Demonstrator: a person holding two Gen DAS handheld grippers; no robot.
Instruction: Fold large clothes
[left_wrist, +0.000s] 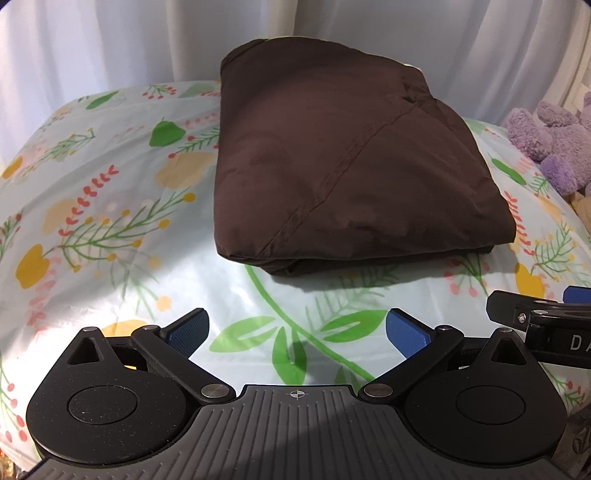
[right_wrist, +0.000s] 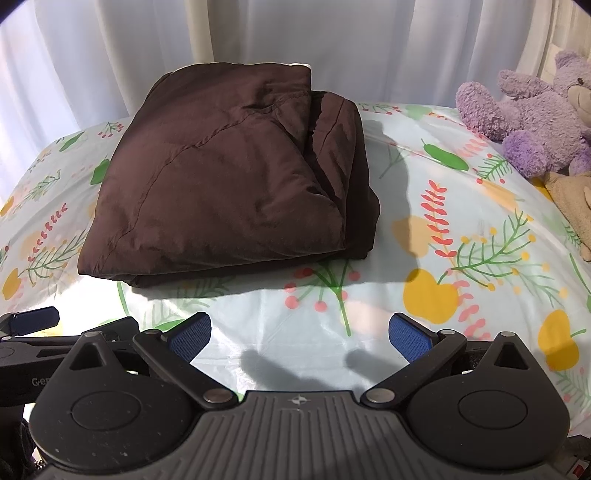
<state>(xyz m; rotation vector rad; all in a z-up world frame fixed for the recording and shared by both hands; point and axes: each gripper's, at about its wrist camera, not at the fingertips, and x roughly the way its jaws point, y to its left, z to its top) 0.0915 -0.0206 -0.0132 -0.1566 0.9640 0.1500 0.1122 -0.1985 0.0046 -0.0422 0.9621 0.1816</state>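
A dark brown garment (left_wrist: 332, 158) lies folded into a thick rectangular bundle on the floral bed sheet (left_wrist: 92, 221); it also shows in the right wrist view (right_wrist: 229, 177). My left gripper (left_wrist: 297, 332) is open and empty, hovering over the sheet a short way in front of the bundle's near edge. My right gripper (right_wrist: 301, 334) is open and empty, in front of the bundle's near right corner. The right gripper's body shows at the right edge of the left wrist view (left_wrist: 546, 325). The left gripper's body shows at the left edge of the right wrist view (right_wrist: 44, 332).
A purple plush toy (right_wrist: 532, 114) sits at the right on the sheet (right_wrist: 461, 221), with a beige plush (right_wrist: 572, 210) beside it. White curtains (right_wrist: 295, 44) hang behind the bed. The purple toy also shows in the left wrist view (left_wrist: 554, 140).
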